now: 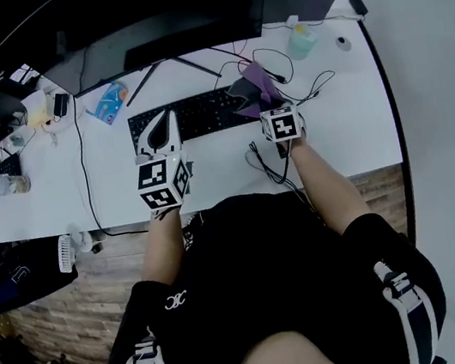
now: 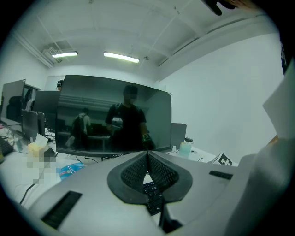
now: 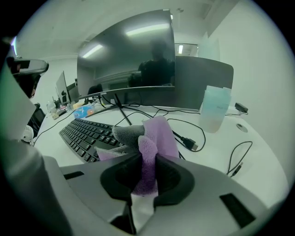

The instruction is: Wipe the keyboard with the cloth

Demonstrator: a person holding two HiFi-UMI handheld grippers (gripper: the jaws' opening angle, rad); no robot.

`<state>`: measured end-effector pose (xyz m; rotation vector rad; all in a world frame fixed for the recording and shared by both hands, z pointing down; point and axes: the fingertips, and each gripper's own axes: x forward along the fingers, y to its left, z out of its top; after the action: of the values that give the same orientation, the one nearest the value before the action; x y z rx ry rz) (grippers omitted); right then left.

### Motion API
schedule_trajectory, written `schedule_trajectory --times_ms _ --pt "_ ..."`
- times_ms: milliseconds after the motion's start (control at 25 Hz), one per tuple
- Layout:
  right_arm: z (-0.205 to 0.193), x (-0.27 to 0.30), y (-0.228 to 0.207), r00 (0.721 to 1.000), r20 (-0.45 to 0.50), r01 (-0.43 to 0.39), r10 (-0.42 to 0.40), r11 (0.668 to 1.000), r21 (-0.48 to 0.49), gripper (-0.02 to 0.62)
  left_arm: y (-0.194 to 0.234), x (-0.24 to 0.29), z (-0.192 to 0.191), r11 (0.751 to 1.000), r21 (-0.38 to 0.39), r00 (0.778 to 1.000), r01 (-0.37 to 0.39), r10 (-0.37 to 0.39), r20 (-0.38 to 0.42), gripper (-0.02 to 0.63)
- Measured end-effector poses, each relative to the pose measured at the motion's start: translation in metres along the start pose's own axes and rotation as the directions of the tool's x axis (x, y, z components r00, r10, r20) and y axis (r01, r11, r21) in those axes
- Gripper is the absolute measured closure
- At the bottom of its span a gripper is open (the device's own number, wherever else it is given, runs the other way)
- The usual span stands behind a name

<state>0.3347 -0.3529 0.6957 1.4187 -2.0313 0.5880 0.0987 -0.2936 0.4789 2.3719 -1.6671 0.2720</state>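
The black keyboard (image 1: pixel 198 114) lies on the white desk in front of the monitor. My right gripper (image 1: pixel 262 102) is shut on a purple and grey cloth (image 1: pixel 252 83), which hangs over the keyboard's right end. In the right gripper view the cloth (image 3: pixel 154 136) stands bunched between the jaws of the right gripper (image 3: pixel 147 159), with the keyboard (image 3: pixel 87 133) to the left. My left gripper (image 1: pixel 168 122) hovers over the keyboard's left part. Its jaws meet at the tips with nothing held, as the left gripper view shows at the left gripper (image 2: pixel 147 156); a few keyboard keys (image 2: pixel 152 190) show below.
A large dark monitor (image 2: pixel 113 115) stands behind the keyboard. A translucent bottle (image 3: pixel 215 108) and loose cables (image 3: pixel 191 138) lie to the right. A blue packet (image 1: pixel 107 102) and clutter sit at the left. The desk edge (image 1: pixel 239 196) is close to the person's body.
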Motion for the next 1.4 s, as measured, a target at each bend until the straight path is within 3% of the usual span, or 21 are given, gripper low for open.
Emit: schedule_trajectory --times_ms 480,840,1040,1400 --pt "-0.011 -0.009 0.008 1.0 0.002 -0.001 0.001 0.997 -0.082 0.506 0.007 0.002 -0.004 1.0 -0.018 1.0 -0.012 0.011 -0.004 0.594" --pt "-0.01 -0.009 0.021 0.997 0.02 -0.072 0.075 0.992 -0.104 0.506 0.005 0.002 -0.011 1.0 -0.026 1.0 -0.007 0.006 -0.02 0.594" --pt "-0.007 -0.006 0.046 0.989 0.026 -0.142 0.144 0.986 -0.09 0.506 0.007 -0.003 -0.012 1.0 -0.024 1.0 -0.01 0.01 -0.017 0.594" --pt "0.0 0.005 0.104 0.969 -0.005 -0.245 0.248 0.955 -0.166 0.506 0.02 -0.021 -0.022 0.998 -0.036 0.998 -0.061 0.06 -0.031 0.594"
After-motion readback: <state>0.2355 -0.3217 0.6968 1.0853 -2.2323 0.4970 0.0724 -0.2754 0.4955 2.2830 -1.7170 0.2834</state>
